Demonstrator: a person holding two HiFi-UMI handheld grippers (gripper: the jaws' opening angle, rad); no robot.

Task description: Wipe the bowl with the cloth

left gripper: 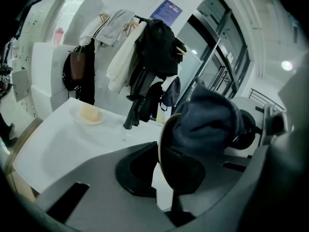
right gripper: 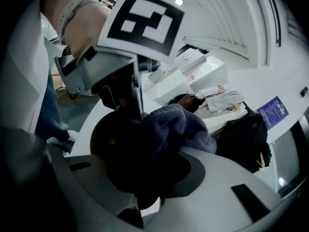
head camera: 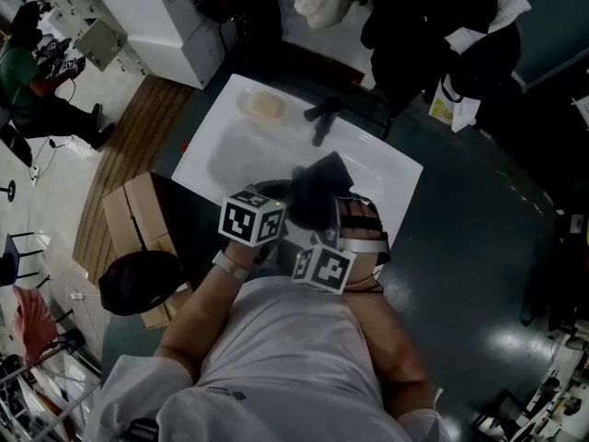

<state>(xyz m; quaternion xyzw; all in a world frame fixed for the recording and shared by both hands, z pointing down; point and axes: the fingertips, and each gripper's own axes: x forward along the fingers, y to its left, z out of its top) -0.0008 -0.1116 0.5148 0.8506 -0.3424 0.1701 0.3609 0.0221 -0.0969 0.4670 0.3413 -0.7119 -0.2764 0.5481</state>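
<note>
You're wiping now: your left tongs (left gripper: 155, 172) clamp the rim of the dark round bowl (left gripper: 186, 170), tilted on edge above the white desk (left gripper: 63, 144). Your right tongs (right gripper: 147, 173) pinch the dark blue terry cloth (right gripper: 169, 127) inside the bowl. Next, probably, sweep it round the bowl's wall.

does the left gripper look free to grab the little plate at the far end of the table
Probably not yet: the left gripper is shut on the bowl, so it would have to let go first. The table toward the plate looks bare.
</note>
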